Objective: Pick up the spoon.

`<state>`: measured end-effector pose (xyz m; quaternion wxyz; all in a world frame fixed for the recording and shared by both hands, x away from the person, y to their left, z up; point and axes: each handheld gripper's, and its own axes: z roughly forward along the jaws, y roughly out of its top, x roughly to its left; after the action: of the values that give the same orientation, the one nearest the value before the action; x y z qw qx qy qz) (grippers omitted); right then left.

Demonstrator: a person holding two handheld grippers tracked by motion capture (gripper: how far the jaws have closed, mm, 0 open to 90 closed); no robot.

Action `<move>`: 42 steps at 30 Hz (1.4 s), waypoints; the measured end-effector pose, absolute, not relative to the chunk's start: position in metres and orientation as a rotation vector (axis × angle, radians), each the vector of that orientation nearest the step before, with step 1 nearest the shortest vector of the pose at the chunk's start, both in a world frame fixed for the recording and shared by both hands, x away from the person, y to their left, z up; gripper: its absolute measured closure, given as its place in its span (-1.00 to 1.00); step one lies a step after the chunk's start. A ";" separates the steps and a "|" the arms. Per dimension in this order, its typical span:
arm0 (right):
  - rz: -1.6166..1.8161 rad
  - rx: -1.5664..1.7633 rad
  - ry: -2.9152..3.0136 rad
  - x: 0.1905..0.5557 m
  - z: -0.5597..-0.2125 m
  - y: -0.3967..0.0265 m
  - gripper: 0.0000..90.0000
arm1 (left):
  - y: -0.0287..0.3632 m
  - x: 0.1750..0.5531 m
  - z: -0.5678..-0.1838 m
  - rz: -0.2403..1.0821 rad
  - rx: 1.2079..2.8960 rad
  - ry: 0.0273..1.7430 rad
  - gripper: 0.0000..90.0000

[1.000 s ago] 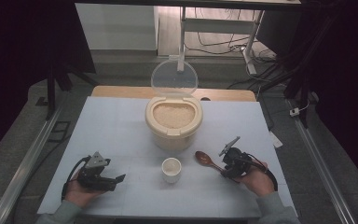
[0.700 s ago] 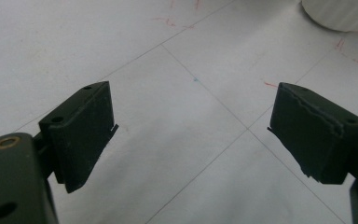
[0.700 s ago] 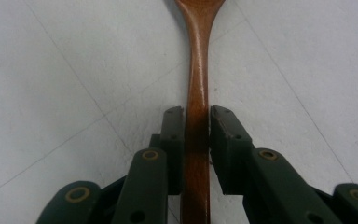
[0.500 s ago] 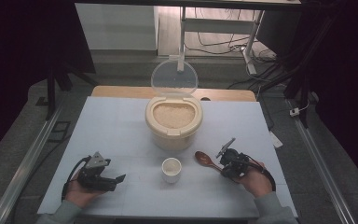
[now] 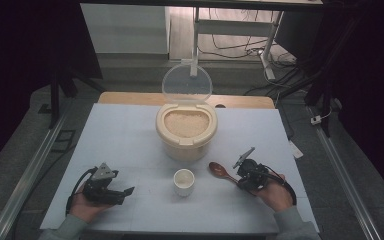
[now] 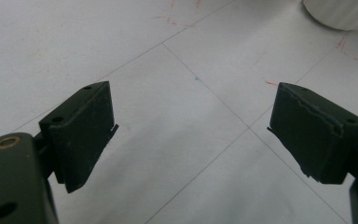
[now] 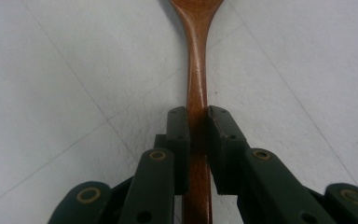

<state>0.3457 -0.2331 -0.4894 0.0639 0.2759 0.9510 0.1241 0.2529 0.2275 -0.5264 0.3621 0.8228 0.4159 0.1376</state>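
In the high view, the right gripper (image 5: pixel 241 176) sits at the lower right of the frame, its jaws clamped on the handle of a wooden spoon (image 5: pixel 219 170) that lies on the white table (image 5: pixel 130 135) with its bowl pointing toward the upper left. Just left of the spoon's bowl stands a small white cup (image 5: pixel 184 181), close to it but apart. Above the cup, at the frame's centre, a cream rice container (image 5: pixel 186 131) stands open, full of grain, its clear lid (image 5: pixel 186 85) tipped up behind it. The left gripper (image 5: pixel 122 192) rests at the lower left, well apart from the cup, its jaws spread wide with nothing between them.

In the left gripper view, the two black pads (image 6: pixel 81 133) stand far apart over bare table, and the cup's base (image 6: pixel 342 11) shows at the upper right corner.

In the right gripper view, the pads (image 7: pixel 179 140) press on both sides of the spoon's brown handle (image 7: pixel 197 70), which runs up to the top edge.

Against the earlier high view, the right jaws have just been closing onto the handle; both hands, the cup and the container lie as before.
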 end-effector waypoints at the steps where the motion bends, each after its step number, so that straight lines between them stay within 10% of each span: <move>1: 0.396 0.843 2.867 0.345 -0.487 -0.234 0.75 | 0.228 0.253 -0.526 0.355 2.119 1.072 -0.69; 42: 0.888 0.762 2.803 0.329 -0.431 -0.265 0.75 | 0.229 0.253 -0.527 0.354 2.117 1.079 -0.69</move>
<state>0.3289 -0.2654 -0.4315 0.0522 0.2504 0.9216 0.2918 0.2534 0.2288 -0.5270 0.3612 0.8217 0.4188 0.1375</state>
